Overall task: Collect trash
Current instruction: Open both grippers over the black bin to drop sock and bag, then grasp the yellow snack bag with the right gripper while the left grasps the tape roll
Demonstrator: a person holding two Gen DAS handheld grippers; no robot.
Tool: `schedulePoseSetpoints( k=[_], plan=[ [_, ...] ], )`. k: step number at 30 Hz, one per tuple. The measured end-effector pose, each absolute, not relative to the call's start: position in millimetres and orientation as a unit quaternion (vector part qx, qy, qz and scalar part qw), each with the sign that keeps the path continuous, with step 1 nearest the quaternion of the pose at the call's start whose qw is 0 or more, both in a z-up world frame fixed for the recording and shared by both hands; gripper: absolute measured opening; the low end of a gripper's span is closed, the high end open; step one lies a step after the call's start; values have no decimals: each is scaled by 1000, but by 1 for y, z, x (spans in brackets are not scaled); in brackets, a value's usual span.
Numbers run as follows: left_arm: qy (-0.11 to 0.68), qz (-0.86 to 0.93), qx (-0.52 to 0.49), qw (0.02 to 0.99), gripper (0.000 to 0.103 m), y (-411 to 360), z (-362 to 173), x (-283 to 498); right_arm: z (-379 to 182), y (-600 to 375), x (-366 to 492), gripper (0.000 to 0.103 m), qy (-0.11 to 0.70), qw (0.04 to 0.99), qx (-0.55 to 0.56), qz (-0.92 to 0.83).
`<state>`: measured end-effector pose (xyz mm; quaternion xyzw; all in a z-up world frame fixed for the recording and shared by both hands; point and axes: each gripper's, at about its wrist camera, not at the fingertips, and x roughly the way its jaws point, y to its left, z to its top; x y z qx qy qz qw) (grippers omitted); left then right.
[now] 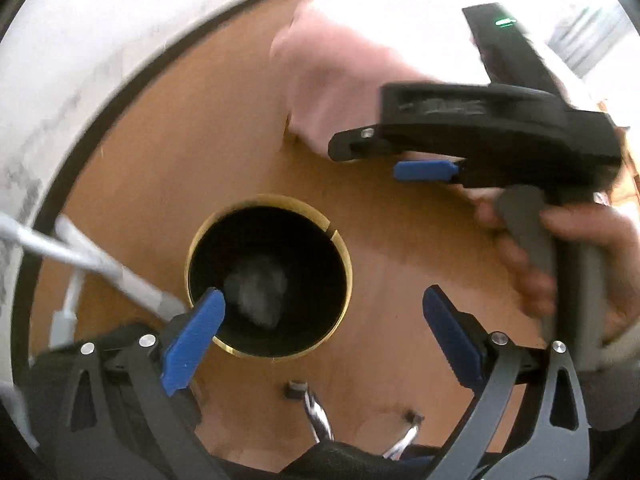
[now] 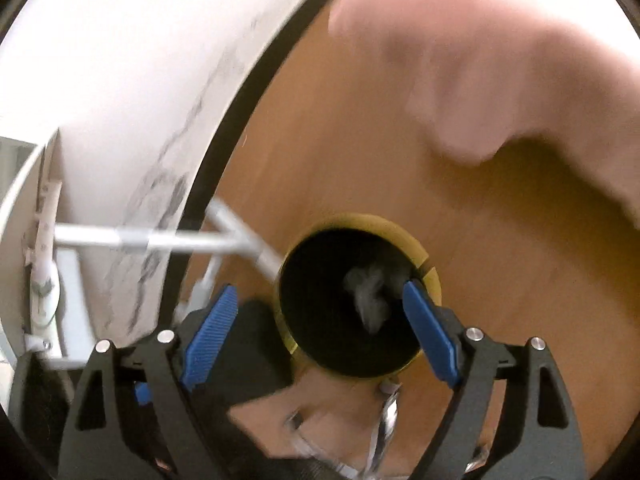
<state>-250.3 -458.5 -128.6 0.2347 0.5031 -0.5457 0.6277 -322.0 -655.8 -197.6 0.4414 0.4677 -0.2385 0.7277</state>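
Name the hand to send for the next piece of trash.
Right, probably: left gripper and right gripper both hang open and empty, but the right sits off to the bin's side.

A home interior is showing here: wood-look floor (image 1: 248, 120), marble-patterned white wall (image 2: 132, 92) with black baseboard (image 2: 248, 120), and a gold-rimmed wastebin (image 1: 269, 276) standing beside pale bedding (image 2: 500, 64).

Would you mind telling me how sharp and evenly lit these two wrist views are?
Left wrist view: the right gripper and hand smear with motion; the wall is blown out. Right wrist view: blur throughout, though the bin stays readable; its dark inside hides all but a pale wad.
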Motion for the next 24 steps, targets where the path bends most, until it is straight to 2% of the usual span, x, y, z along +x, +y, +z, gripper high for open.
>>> schedulePoseSetpoints(
  k=[1, 3, 5, 8, 10, 13, 17, 24],
  plan=[
    [471, -566, 230, 637, 96, -455, -104, -256, -182, -657, -325, 82, 458, 740, 418, -260],
    [394, -597, 225, 662, 96, -441, -50, -263, -138, -655, -334, 91, 424, 774, 353, -309],
    [329, -610, 202, 692, 96, -420, 1, -257, -88, -642, -345, 96, 372, 808, 281, -361],
    [255, -586, 172, 750, 96, -365, 67, -238, -35, -616, -349, 96, 315, 838, 225, -383],
    [231, -544, 155, 791, 96, -324, 93, -217, -13, -594, -340, 96, 293, 856, 208, -370],
    [233, -454, 127, 851, 96, -252, 106, -172, 8, -551, -308, 96, 289, 884, 172, -325],
    [273, -281, 106, 914, 96, -139, 92, -109, 27, -481, -233, 96, 305, 919, 125, -217],
    [368, -37, 42, 928, 96, 50, 56, -38, 69, -329, -120, 96, 291, 955, 63, 16]
  ],
)
